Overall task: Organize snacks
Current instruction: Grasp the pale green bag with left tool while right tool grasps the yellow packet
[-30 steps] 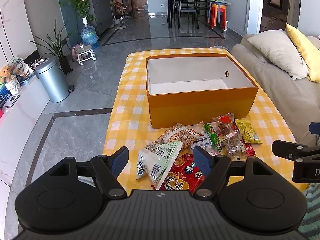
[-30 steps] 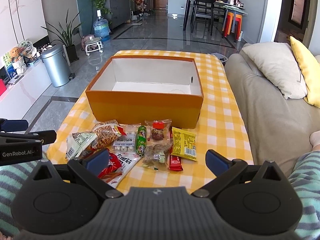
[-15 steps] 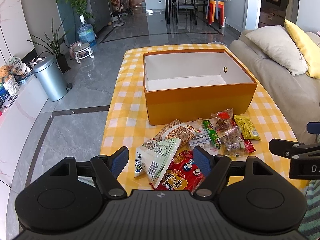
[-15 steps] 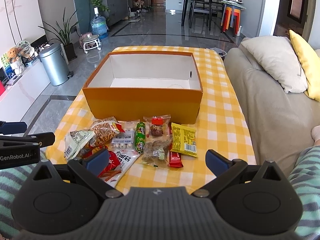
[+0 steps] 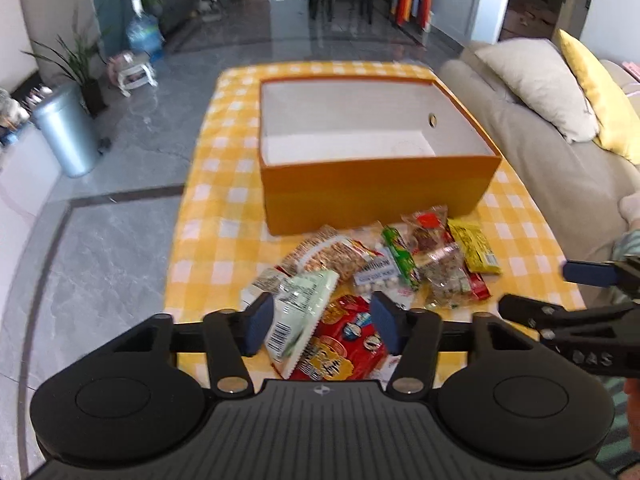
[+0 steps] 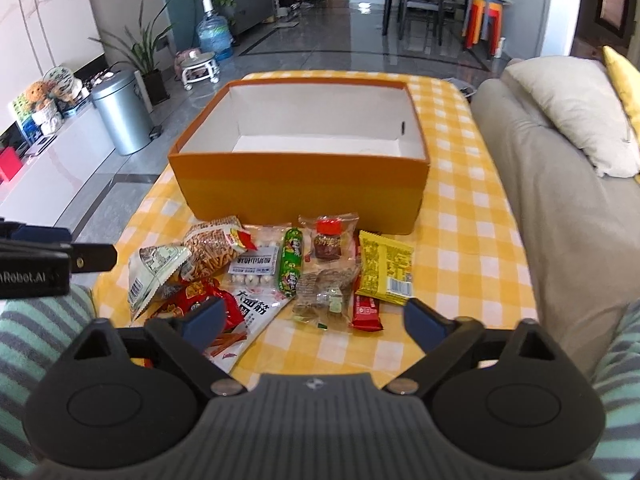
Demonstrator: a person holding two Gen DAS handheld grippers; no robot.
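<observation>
We find the snacks lying in a loose pile on the yellow checked tablecloth, directly in front of the orange box, which stands open with a white interior and nothing visible inside it. The pile includes a pale green packet overlapping a red packet at the near left, a peanut packet, a green sausage stick, a clear packet with a red-capped item, a yellow packet at the right and a small red bar just below it.

We note the left gripper low over the near left of the pile, its jaws closing. The pale green packet and the red packet appear between its blue pads, but the pads do not press on either packet.

We note the right gripper above the near edge of the pile, its jaws wide yet closing. Between them we see the white packet with black characters and the clear wrapped sweets; neither pad touches a packet. Nothing is held by either tool.

A grey bin stands on the floor to the left, and a sofa sits to the right of the table.
</observation>
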